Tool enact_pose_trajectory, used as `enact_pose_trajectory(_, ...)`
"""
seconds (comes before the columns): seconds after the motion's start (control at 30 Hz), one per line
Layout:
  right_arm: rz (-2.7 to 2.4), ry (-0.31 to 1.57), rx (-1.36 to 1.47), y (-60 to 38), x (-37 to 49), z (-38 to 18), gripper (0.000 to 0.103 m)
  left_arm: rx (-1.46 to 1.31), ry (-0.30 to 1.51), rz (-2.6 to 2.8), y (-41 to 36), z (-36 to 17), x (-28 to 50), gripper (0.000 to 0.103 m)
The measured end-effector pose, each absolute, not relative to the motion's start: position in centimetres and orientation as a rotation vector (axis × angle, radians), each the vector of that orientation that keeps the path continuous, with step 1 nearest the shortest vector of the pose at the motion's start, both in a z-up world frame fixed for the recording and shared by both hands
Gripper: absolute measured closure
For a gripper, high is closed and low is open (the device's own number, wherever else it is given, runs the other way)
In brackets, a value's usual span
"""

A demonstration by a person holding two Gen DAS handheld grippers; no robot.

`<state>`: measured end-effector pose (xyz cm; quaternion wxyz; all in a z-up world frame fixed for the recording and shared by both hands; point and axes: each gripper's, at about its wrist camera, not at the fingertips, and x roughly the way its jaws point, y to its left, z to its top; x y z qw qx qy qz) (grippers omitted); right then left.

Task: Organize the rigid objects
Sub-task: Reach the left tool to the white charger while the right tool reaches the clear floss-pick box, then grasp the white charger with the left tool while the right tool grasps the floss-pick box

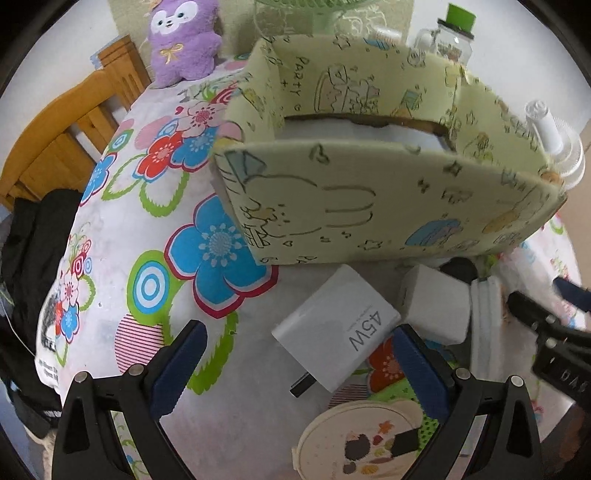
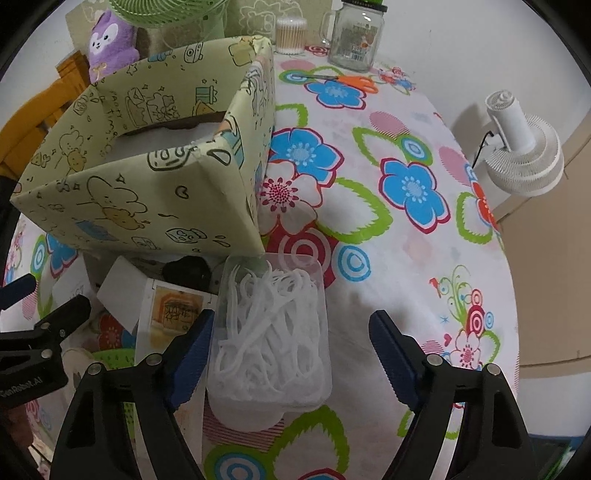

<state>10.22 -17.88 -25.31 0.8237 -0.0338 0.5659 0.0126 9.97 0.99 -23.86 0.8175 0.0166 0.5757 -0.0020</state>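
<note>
A pale green cartoon-print box (image 1: 369, 206) stands open on the flowered tablecloth; it also shows in the right wrist view (image 2: 147, 192). In front of it lie a white 45W charger (image 1: 336, 328), a smaller white block (image 1: 436, 306) and a round tin with a hedgehog picture (image 1: 365, 439). My left gripper (image 1: 299, 365) is open around the charger's plug end, not touching it. My right gripper (image 2: 291, 347) is open around a clear plastic box of white floss picks (image 2: 273, 332). A white card with a picture (image 2: 170, 314) lies left of that box.
A purple plush toy (image 1: 184, 40) sits at the table's far end by a wooden chair (image 1: 74, 122). A glass jar mug (image 2: 354, 37), a cotton-swab tub (image 2: 291, 33) and scissors (image 2: 343, 79) lie far right. A white fan (image 2: 524, 147) stands beyond the table's right edge.
</note>
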Motion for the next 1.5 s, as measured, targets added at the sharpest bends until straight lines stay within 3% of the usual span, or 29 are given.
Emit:
enact_pose_trajectory(0.23, 0.028, 1.203, -0.055, -18.1, 11.1, -25.7, 0.022, 0.084, 1.231, -0.012, 0.4, -24.8, 10.4, 0.002)
enact_pose_trajectory(0.5, 0.04, 1.208, -0.025, -17.8, 11.6, -26.0, 0.032, 0.11, 1.238, -0.012, 0.3, -25.4, 11.4, 0.002)
enact_pose_trajectory(0.57, 0.046, 1.227, -0.024, -17.7, 11.7, -26.3, 0.04, 0.134, 1.232, -0.013, 0.0, -25.5, 11.6, 0.002)
enact_pose_trajectory(0.7, 0.044, 1.221, -0.031, -17.6, 11.8, -26.3, 0.04, 0.176, 1.218, -0.015, -0.3, -25.6, 12.0, 0.003)
enact_pose_trajectory(0.8, 0.042, 1.216, -0.041, -17.4, 11.7, -26.3, 0.04, 0.175, 1.221, -0.03, -0.5, -25.6, 11.9, 0.012)
enact_pose_trajectory(0.9, 0.037, 1.21, -0.057, -17.3, 11.6, -26.2, 0.041, 0.146, 1.226, -0.07, -0.6, -25.4, 11.7, 0.031)
enact_pose_trajectory(1.17, 0.022, 1.192, -0.045, -17.4, 11.0, -25.5, 0.041, 0.132, 1.229, -0.059, -0.6, -25.3, 11.0, 0.033)
enact_pose_trajectory(1.3, 0.021, 1.184, -0.044, -17.2, 10.7, -25.0, 0.041, 0.113, 1.227, -0.056, -0.9, -24.7, 10.2, 0.044)
enact_pose_trajectory(1.5, 0.041, 1.18, -0.032, -16.6, 10.1, -24.4, 0.041, 0.075, 1.221, -0.058, -0.5, -24.0, 9.7, 0.048)
